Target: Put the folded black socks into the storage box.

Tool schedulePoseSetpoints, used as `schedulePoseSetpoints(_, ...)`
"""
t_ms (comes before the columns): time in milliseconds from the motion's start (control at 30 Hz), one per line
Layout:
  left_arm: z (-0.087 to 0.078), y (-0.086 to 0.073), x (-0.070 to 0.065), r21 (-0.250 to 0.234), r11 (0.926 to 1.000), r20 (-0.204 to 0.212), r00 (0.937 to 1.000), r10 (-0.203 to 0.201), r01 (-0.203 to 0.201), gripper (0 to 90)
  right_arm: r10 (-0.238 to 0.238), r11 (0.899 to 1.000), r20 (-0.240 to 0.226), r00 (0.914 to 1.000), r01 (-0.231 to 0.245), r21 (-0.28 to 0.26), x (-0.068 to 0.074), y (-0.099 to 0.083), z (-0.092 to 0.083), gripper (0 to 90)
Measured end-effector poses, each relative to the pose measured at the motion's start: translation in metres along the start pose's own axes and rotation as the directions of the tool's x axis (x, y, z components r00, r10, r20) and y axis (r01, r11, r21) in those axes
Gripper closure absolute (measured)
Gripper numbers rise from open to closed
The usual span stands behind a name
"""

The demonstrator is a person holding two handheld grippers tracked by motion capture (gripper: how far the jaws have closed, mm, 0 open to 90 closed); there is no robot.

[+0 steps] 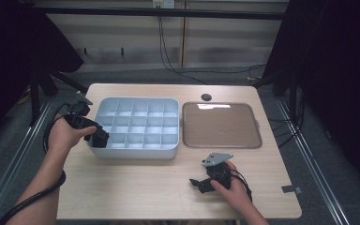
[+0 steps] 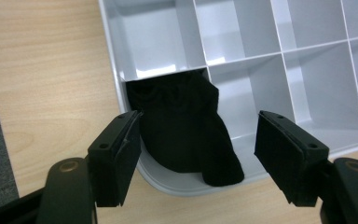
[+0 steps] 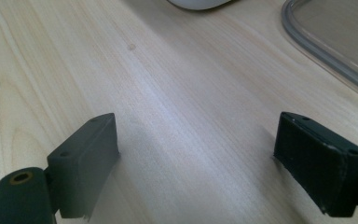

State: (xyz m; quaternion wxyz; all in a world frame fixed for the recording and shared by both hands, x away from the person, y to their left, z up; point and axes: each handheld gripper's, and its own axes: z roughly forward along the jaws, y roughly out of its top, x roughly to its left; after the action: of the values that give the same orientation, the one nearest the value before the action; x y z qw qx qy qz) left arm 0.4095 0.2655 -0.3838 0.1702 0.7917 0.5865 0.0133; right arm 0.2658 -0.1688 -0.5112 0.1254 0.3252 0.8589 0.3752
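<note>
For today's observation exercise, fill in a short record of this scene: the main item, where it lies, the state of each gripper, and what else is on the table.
Main item: black cloth
Where it lies: in a corner compartment of the grey divided box, at the near left
Left gripper: jaws open on either side of the cloth, the pads not pressing it
Right gripper: open over bare wood, nothing between the jaws
Also on the table: clear lid, right of the box

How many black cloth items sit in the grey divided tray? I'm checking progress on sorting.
1: a black cloth item in the near-left corner compartment of the grey plastic divided tray, below the open left claw.
</note>
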Motion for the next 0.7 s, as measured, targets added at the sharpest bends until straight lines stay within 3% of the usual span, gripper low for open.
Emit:
schedulePoseSetpoints(333, -0.007, -0.004, -0.008, 0.008, 0.9998, 0.007, 0.9998, 0.017, -0.017, 30.2, 0.0, 1.0, -0.003, 1.0, 0.0, 0.0, 0.0, 0.0, 0.0, 12.9)
schedulePoseSetpoints(700, -0.019, -0.004, -0.019, -0.007, 0.9973, 0.018, 0.9971, 0.073, -0.073, 30.2, 0.0, 1.0, -0.003, 1.0, 0.0, 0.001, 0.002, -0.001, -0.001, 12.9)
